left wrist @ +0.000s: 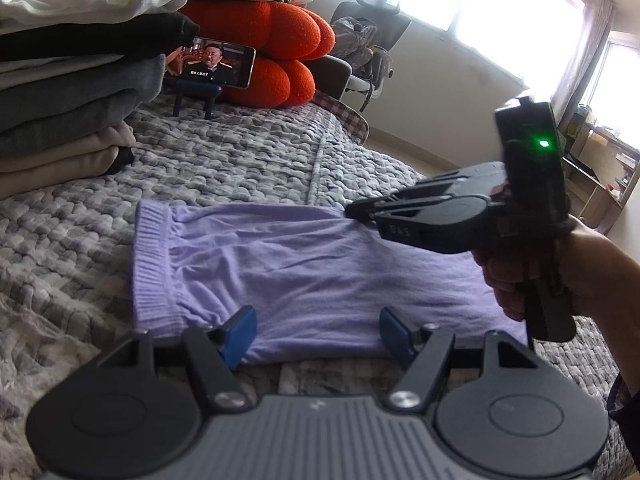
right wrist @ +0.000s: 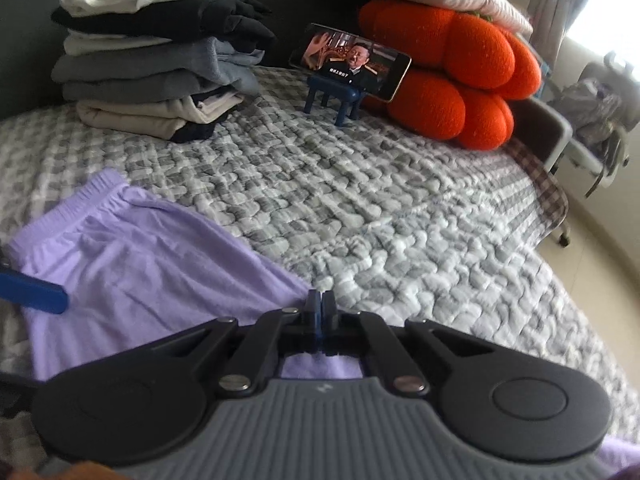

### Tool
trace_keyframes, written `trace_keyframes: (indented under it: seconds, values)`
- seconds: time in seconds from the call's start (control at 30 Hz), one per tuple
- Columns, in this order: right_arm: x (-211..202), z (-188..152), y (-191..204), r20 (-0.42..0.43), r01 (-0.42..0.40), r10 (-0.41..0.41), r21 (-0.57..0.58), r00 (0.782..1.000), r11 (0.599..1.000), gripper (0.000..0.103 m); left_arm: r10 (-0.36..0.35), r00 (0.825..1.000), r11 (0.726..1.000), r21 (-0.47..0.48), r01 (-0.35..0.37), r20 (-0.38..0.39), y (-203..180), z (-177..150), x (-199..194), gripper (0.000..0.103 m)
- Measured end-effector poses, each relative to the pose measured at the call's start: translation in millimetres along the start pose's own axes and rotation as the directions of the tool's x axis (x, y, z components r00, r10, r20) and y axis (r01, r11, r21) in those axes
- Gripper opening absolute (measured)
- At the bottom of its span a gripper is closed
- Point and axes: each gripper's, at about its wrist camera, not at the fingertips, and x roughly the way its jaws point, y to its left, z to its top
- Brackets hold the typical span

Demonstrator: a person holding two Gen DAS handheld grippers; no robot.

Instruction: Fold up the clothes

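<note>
Quilted bedspread (left wrist: 248,168) carries lilac shorts (left wrist: 280,264) lengthwise, waistband left; left claw (left wrist: 318,330) spread, right claw (right wrist: 320,304) pinching their edge.

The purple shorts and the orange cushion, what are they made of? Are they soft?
The purple shorts look like thin, matte knit cloth, probably cotton: they wrinkle softly and have a ribbed, gathered waistband. The orange cushion looks like fuzzy plush or fleece over stuffing: its surface is nubbly and its lobes bulge. Both are probably soft, though pictures cannot confirm the feel.

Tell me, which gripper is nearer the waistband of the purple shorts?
Left. The left gripper hovers open at the shorts' near edge, just beside the waistband. The right gripper sits shut at the far edge, further along.
</note>
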Motion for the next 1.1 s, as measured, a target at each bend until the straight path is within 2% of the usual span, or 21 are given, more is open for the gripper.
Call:
trace_keyframes:
  seconds: [0.2, 0.3, 0.33, 0.37, 0.47, 0.6, 0.73, 0.8, 0.87, 1.0, 1.1]
  values:
    - [4.3, -1.2, 0.6, 0.030, 0.077, -0.077, 0.009, 0.997, 0.997, 0.000, -0.005, 1.000, 1.000, -0.005, 0.005, -0.002, 0.9, -0.3, 0.3, 0.070]
    - [-16.0, -7.2, -14.7, 0.088, 0.090, -0.103, 0.142, 0.991, 0.986, 0.001, -0.008, 1.000, 1.000, -0.009, 0.008, -0.002, 0.7, -0.1, -0.3, 0.070]
    - [-23.2, -9.3, -20.0, 0.107, 0.091, -0.112, 0.189, 0.988, 0.978, 0.003, -0.010, 1.000, 1.000, -0.010, 0.010, -0.002, 0.7, 0.1, -0.6, 0.070]
    - [-30.4, -11.4, -25.3, 0.126, 0.091, -0.123, 0.235, 0.984, 0.968, 0.012, -0.011, 1.000, 1.000, -0.011, 0.011, -0.001, 0.6, 0.5, -1.1, 0.070]
    - [-54.0, -26.1, -42.1, 0.135, 0.027, -0.081, 0.363, 0.987, 0.932, 0.012, -0.011, 1.000, 1.000, -0.010, 0.011, 0.004, 0.0, 1.5, -2.5, 0.070]
    - [-74.3, -53.6, -54.3, 0.106, -0.038, -0.018, 0.503, 0.994, 0.863, 0.012, 0.001, 1.000, 1.000, 0.006, -0.001, 0.011, -4.1, 1.7, -3.0, 0.070]
    - [-82.1, -73.5, -38.4, 0.080, -0.032, -0.009, 0.491, 0.997, 0.871, 0.012, 0.033, 0.999, 0.999, 0.028, -0.034, 0.015, -7.5, 1.9, -1.1, 0.070]
    - [-84.3, -81.7, -32.5, 0.085, -0.031, -0.012, 0.487, 0.996, 0.873, 0.016, 0.056, 0.998, 0.998, 0.032, -0.056, 0.007, -6.9, 2.1, 1.6, 0.070]
    - [-91.4, -88.7, -37.8, 0.088, -0.043, -0.004, 0.525, 0.996, 0.850, 0.026, 0.070, 0.998, 0.997, 0.030, -0.070, 0.003, -4.9, 2.7, 3.2, 0.070]
    - [-110.1, -104.3, -55.5, 0.102, -0.048, -0.018, 0.604, 0.995, 0.796, 0.027, 0.090, 0.996, 0.996, 0.021, -0.090, 0.000, -2.9, 6.5, 4.2, 0.070]
    - [-115.3, -120.1, -64.4, 0.112, -0.062, -0.016, 0.656, 0.994, 0.752, 0.027, 0.066, 0.998, 0.997, 0.027, -0.065, -0.013, -9.1, 8.4, 7.4, 0.070]
